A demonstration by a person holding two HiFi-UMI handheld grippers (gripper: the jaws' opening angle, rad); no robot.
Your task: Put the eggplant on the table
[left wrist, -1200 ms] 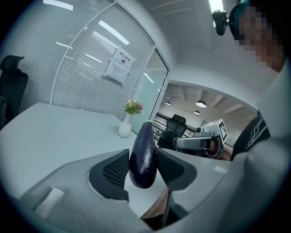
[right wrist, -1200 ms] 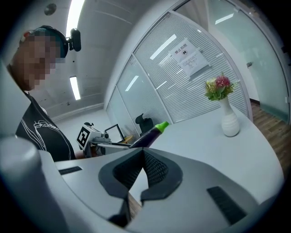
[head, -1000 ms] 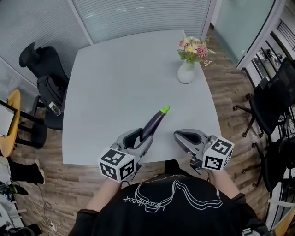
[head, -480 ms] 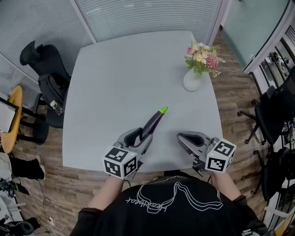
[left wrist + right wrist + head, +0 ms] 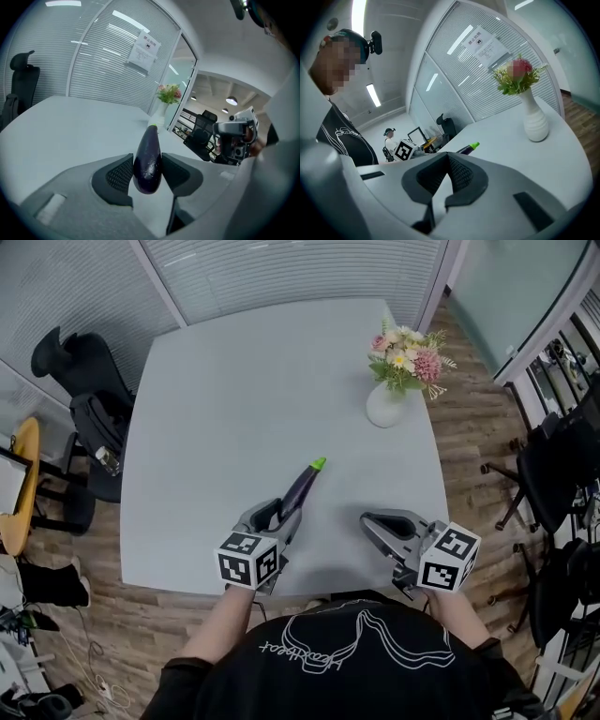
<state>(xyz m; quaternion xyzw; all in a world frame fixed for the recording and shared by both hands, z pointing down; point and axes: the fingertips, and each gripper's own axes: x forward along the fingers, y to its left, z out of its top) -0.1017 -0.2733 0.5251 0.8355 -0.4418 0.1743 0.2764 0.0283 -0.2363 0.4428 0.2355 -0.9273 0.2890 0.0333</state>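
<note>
A dark purple eggplant (image 5: 302, 487) with a green stem tip points away from me over the grey table (image 5: 234, 381), near its front edge. My left gripper (image 5: 279, 513) is shut on its thick end. In the left gripper view the eggplant (image 5: 149, 150) is pinched between both black pads of the left gripper (image 5: 147, 166), slanting toward the table. Whether its tip touches the table I cannot tell. My right gripper (image 5: 368, 519) hovers to the right of it, shut and empty. The right gripper view shows that gripper (image 5: 447, 164) with pads together and the eggplant (image 5: 466, 149) beyond.
A white vase of pink flowers (image 5: 384, 401) stands at the table's far right. A black office chair (image 5: 80, 367) is at the left, more chairs (image 5: 553, 456) at the right. A yellow round table (image 5: 19, 484) is at the left edge. Wood floor surrounds the table.
My left gripper has sunk toward the table with the eggplant still in it, and the stem tip now sits lower. The right gripper has shifted slightly and stays shut.
</note>
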